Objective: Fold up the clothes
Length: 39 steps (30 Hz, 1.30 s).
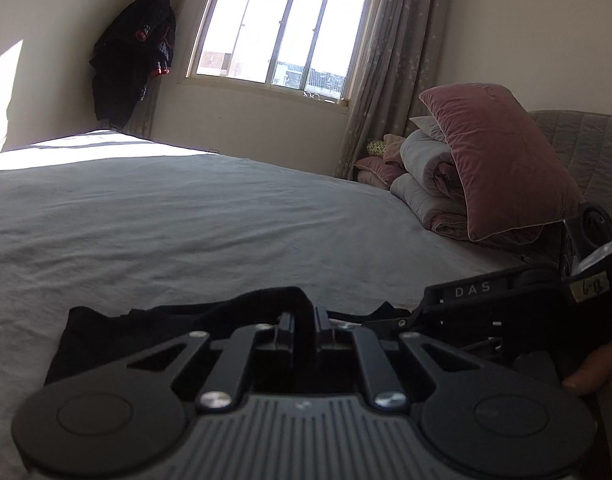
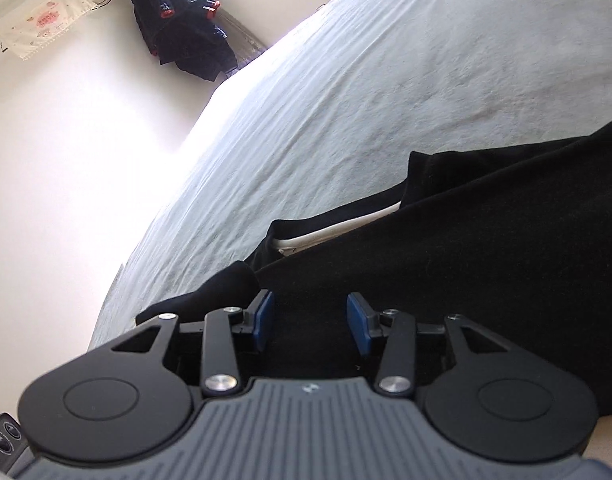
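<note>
Left wrist view: we see the left gripper [image 1: 305, 326] clamped on a fold of the black garment [image 1: 118, 328] lying on the bed [image 1: 186, 220]. Our right gripper [image 2: 310, 322] hangs over it, fingers apart.

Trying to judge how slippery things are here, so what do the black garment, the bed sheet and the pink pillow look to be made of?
Black garment: soft matte knit, maybe fleece or cotton; it absorbs light and drapes limply. Bed sheet: grey woven cloth, probably cotton, matte with fine wrinkles. Pink pillow: looks like velvet, given its soft sheen with lighter and darker patches.
</note>
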Motion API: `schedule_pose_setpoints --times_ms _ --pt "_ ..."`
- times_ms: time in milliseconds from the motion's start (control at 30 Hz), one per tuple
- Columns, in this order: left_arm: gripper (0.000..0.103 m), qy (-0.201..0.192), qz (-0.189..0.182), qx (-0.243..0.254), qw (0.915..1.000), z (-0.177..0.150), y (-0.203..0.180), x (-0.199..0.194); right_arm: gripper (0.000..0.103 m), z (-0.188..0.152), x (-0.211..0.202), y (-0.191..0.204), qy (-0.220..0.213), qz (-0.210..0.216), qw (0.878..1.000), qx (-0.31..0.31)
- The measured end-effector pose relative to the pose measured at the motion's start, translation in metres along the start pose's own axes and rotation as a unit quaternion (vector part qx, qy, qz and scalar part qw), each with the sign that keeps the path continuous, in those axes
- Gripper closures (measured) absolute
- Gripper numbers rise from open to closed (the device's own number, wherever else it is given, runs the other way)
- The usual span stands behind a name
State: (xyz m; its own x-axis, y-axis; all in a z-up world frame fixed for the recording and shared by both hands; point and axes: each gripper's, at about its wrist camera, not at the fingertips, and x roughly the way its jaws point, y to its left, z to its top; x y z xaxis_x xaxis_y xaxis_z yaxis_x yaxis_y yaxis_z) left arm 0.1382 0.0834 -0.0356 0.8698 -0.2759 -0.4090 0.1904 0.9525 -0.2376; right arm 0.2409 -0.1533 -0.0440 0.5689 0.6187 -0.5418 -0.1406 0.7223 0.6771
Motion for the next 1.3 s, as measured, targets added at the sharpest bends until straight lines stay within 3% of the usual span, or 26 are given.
schedule_pose_setpoints --times_ms 167,267,367,500,600,667,767,900,1000,1033,1067,1100,1133,1300 --pt "0.078 0.081 -0.018 -0.003 0.9966 -0.021 -0.002 0.015 0.057 -0.002 -0.006 0.015 0.006 -0.008 0.999 -0.041" --pt "0.058 0.102 -0.031 -0.001 0.9943 -0.013 -0.002 0.002 0.056 -0.007 -0.005 0.034 0.016 -0.004 0.996 -0.087" --pt "0.054 0.148 -0.030 -0.014 0.9885 0.005 0.003 -0.015 0.053 -0.010 0.001 0.056 0.026 0.000 0.990 -0.136" --pt "0.054 0.179 0.038 -0.092 0.9788 0.020 0.031 -0.040 0.052 -0.016 0.020 0.084 0.040 0.003 0.983 -0.179" --pt "0.056 0.165 0.082 -0.168 0.9684 0.018 0.066 -0.052 0.051 -0.027 0.035 0.106 0.053 -0.007 0.974 -0.222" --pt "0.057 0.153 0.101 -0.211 0.9600 0.012 0.090 -0.055 0.045 -0.038 0.046 0.120 0.057 -0.018 0.963 -0.263" --pt "0.061 0.165 0.128 -0.266 0.9411 0.006 0.115 -0.053 0.040 -0.054 0.064 0.140 0.063 -0.035 0.943 -0.325" --pt "0.061 0.164 0.133 -0.320 0.9234 0.002 0.136 -0.057 0.040 -0.084 0.091 0.165 0.068 -0.063 0.903 -0.419" --pt "0.061 0.160 0.135 -0.338 0.9177 0.003 0.142 -0.061 0.044 -0.105 0.114 0.173 0.060 -0.107 0.868 -0.481" --pt "0.061 0.159 0.136 -0.335 0.9186 0.004 0.141 -0.062 0.054 -0.109 0.117 0.173 0.053 -0.116 0.862 -0.491" --pt "0.061 0.158 0.134 -0.334 0.9194 0.004 0.140 -0.063 0.075 -0.109 0.117 0.171 0.046 -0.117 0.862 -0.491" --pt "0.061 0.157 0.132 -0.333 0.9203 0.005 0.139 -0.064 0.087 -0.106 0.113 0.170 0.037 -0.117 0.868 -0.482" --pt "0.061 0.156 0.129 -0.333 0.9210 0.006 0.138 -0.064 0.093 -0.103 0.109 0.168 0.028 -0.117 0.873 -0.473" --pt "0.061 0.157 0.120 -0.324 0.9252 0.008 0.129 -0.062 0.094 -0.067 0.056 0.142 -0.031 -0.113 0.923 -0.367"
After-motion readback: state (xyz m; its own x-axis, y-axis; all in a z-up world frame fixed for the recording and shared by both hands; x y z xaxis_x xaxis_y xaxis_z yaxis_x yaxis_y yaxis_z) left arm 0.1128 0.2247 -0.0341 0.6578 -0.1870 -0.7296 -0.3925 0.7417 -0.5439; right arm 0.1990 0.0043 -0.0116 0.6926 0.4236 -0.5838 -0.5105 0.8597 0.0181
